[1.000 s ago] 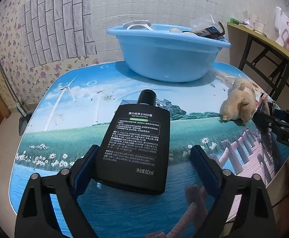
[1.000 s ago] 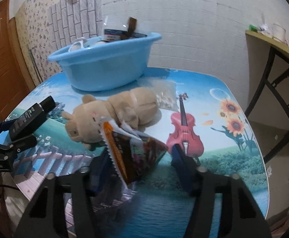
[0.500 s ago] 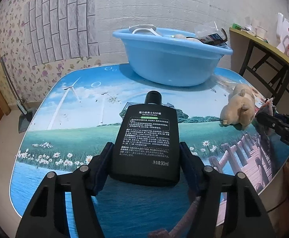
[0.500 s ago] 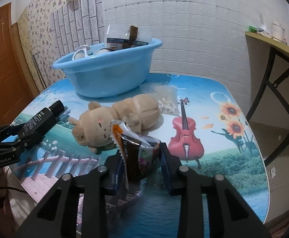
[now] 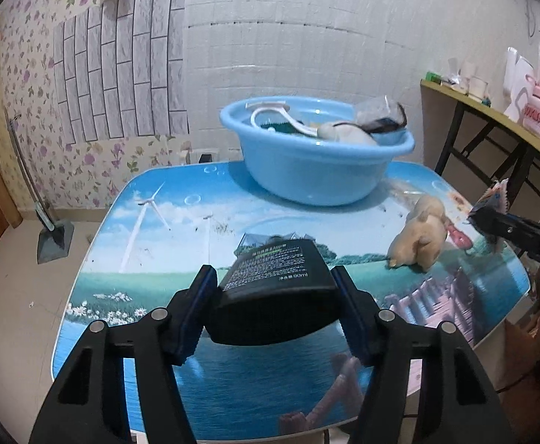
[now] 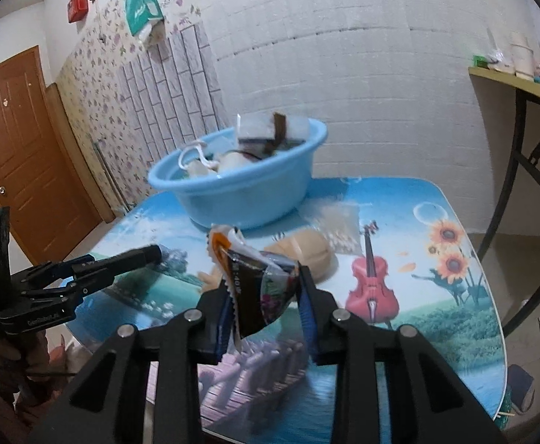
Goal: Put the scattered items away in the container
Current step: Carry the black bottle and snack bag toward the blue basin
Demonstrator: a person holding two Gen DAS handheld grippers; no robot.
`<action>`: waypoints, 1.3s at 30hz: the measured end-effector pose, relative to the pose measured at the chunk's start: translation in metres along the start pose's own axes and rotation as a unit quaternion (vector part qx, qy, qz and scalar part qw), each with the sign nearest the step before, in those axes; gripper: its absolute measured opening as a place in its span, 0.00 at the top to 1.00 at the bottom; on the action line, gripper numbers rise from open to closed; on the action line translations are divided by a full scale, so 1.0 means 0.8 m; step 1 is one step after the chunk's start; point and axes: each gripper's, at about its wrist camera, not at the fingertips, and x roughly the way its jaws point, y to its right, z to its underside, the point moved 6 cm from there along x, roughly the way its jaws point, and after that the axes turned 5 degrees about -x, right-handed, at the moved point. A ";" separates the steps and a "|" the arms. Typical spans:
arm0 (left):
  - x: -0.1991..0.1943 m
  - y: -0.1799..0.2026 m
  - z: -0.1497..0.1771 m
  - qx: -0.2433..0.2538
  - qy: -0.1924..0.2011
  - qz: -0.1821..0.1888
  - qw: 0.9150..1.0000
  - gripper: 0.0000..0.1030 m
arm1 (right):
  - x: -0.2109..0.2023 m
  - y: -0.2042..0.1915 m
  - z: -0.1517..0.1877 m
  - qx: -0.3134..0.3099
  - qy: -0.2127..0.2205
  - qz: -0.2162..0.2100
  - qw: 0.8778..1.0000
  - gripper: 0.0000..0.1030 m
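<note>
The black bottle (image 5: 275, 285) sits clamped between your left gripper's (image 5: 273, 305) blue pads, base toward the camera and clear of the table (image 5: 166, 229); the jaws have just been closing onto its sides. Your right gripper (image 6: 266, 296) has likewise just closed, and it pinches a crumpled snack packet (image 6: 255, 277) (orange serrated edge uppermost), lifted off the tabletop. Just beyond that packet lies the tan plush toy (image 6: 307, 255), with a clear bag of small pale pieces (image 6: 338, 227) touching its far side. Further ahead of both grippers stands the blue basin (image 5: 318, 164), already holding a white hanger (image 5: 281, 120) and other items.
</note>
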 end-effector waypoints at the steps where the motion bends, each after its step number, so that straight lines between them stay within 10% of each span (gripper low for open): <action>1: -0.001 0.000 -0.001 -0.001 0.001 0.001 1.000 0.40 | -0.001 -0.001 -0.001 0.000 0.001 -0.001 1.000 0.70; 39: 0.059 0.008 0.028 -0.008 -0.069 0.042 0.997 0.38 | 0.025 0.002 0.021 0.008 -0.045 -0.009 0.999 0.70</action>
